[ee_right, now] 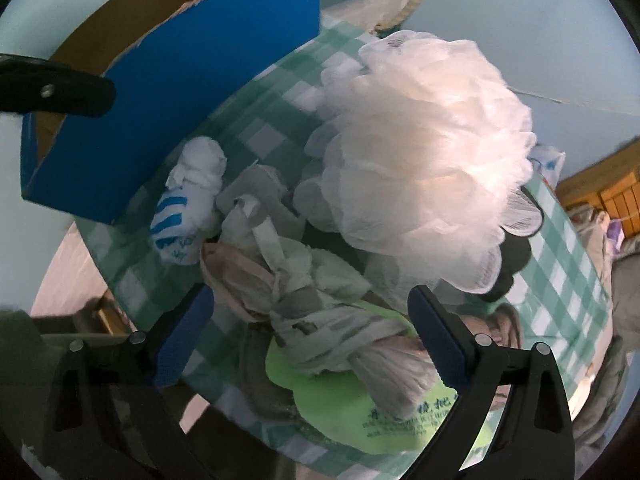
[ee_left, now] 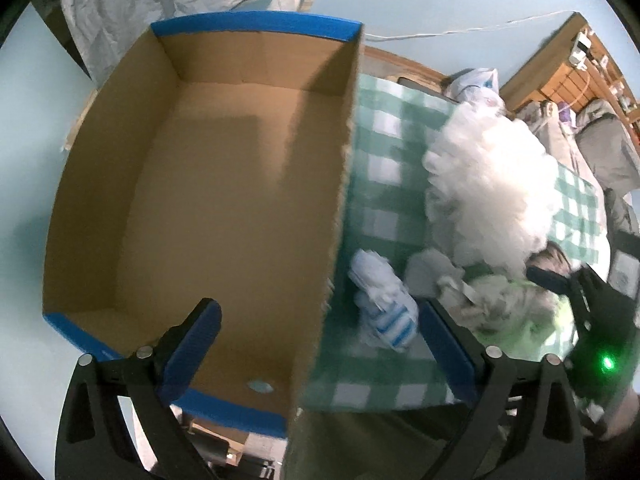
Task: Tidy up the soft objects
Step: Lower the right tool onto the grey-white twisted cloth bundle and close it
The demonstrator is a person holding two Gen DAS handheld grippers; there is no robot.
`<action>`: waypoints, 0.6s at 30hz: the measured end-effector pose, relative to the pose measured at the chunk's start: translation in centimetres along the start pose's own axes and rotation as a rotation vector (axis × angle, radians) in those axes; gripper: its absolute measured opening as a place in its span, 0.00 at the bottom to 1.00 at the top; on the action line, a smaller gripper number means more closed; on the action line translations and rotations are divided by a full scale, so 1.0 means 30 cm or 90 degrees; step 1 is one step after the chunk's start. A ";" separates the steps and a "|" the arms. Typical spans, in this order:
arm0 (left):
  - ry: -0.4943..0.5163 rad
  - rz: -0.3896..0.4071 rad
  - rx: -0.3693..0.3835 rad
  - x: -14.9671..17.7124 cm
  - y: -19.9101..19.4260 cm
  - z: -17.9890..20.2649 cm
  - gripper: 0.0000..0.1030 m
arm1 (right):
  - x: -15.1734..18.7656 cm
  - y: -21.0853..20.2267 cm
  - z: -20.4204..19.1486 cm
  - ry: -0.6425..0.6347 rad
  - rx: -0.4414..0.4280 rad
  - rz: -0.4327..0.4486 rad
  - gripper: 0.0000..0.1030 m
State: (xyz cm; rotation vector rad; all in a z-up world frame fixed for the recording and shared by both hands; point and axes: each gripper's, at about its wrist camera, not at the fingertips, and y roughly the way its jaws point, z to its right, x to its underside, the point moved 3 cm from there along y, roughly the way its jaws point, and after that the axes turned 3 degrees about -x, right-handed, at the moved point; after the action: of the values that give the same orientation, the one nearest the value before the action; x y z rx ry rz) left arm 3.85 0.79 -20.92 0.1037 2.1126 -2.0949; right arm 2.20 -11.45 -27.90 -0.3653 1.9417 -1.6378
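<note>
Cardboard of the blue-edged open box [ee_left: 224, 200] is straddled by the wide-open, empty left gripper [ee_left: 316, 344]; the wide-open right gripper [ee_right: 310, 336] is held empty over the knotted grey-white cloth bundle [ee_right: 320, 308] beside the white mesh bath pouf [ee_right: 424, 160] on the green checked tablecloth [ee_right: 260, 120]

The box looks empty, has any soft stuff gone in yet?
Nothing yet: the cardboard box is bare inside. Both grippers, left and right, are open and hold nothing. The white bath pouf, striped sock and knotted cloth wait on the checkered cloth.
</note>
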 end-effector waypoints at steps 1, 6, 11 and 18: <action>0.002 -0.001 0.002 0.009 0.003 0.009 0.95 | -0.001 0.007 0.005 -0.006 -0.001 -0.001 0.91; -0.009 -0.018 0.003 0.074 0.000 0.024 0.84 | 0.002 0.042 0.012 -0.031 -0.016 -0.012 0.83; -0.034 -0.024 0.012 0.133 -0.008 0.039 0.83 | 0.013 0.076 0.011 -0.059 -0.042 -0.028 0.66; -0.030 -0.017 -0.004 0.164 -0.008 0.096 0.84 | 0.023 0.048 0.063 -0.016 -0.115 -0.018 0.42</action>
State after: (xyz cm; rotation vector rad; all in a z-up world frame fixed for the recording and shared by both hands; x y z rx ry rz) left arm -0.83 -2.41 -21.51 0.0247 2.1048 -2.0844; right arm 2.95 -13.06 -29.62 -0.4829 2.0811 -1.4714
